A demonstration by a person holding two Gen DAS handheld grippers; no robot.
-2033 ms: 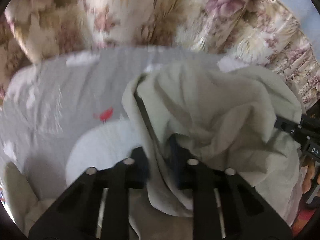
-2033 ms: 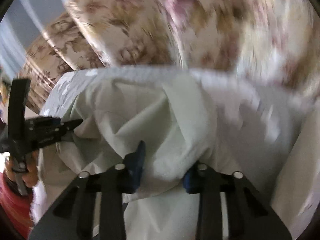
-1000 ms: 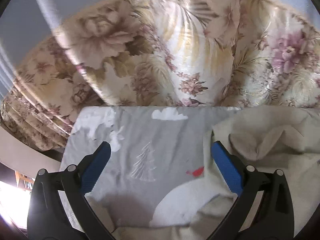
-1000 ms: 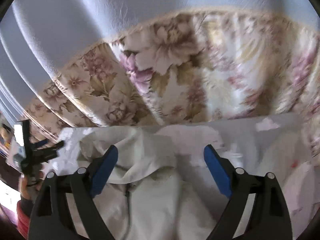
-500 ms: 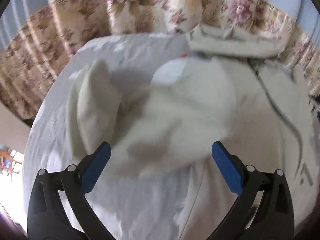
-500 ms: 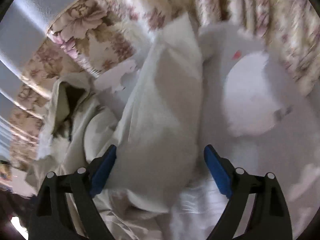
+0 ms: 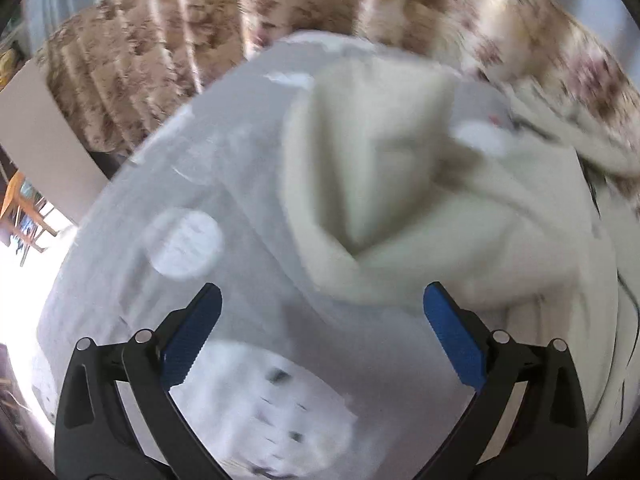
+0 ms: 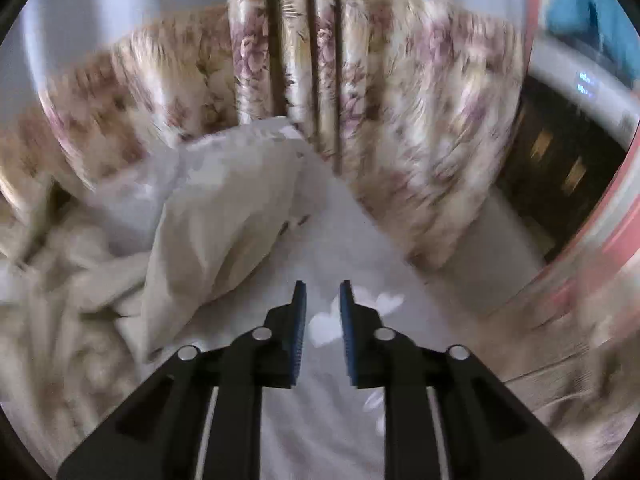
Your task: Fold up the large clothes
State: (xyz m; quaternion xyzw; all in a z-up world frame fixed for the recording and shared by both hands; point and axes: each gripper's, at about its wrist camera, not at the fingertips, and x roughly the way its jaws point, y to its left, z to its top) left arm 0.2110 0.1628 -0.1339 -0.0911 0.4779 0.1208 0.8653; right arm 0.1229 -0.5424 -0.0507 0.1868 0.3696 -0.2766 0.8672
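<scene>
A large cream garment lies crumpled on a table under a grey cloth (image 7: 200, 168) with white prints. In the left wrist view one sleeve (image 7: 368, 160) is folded over toward the middle, and the body spreads to the right. My left gripper (image 7: 322, 292) hangs open wide over the grey cloth just in front of that sleeve, with nothing between its pads. In the right wrist view the other sleeve (image 8: 224, 224) lies to the left of my right gripper (image 8: 323, 288). Its jaws are closing to a narrow gap above bare grey cloth (image 8: 360, 248), with nothing between them.
A floral curtain (image 8: 420, 120) hangs close behind the table, and it also shows in the left wrist view as the curtain (image 7: 140, 72). A white appliance (image 8: 592, 92) stands at the far right. A wooden chair (image 7: 20, 200) shows past the table's left edge.
Both grippers let go of the garment and opened wide. They then swung down and outward over the table. The right jaws have narrowed from wide to a small gap.
</scene>
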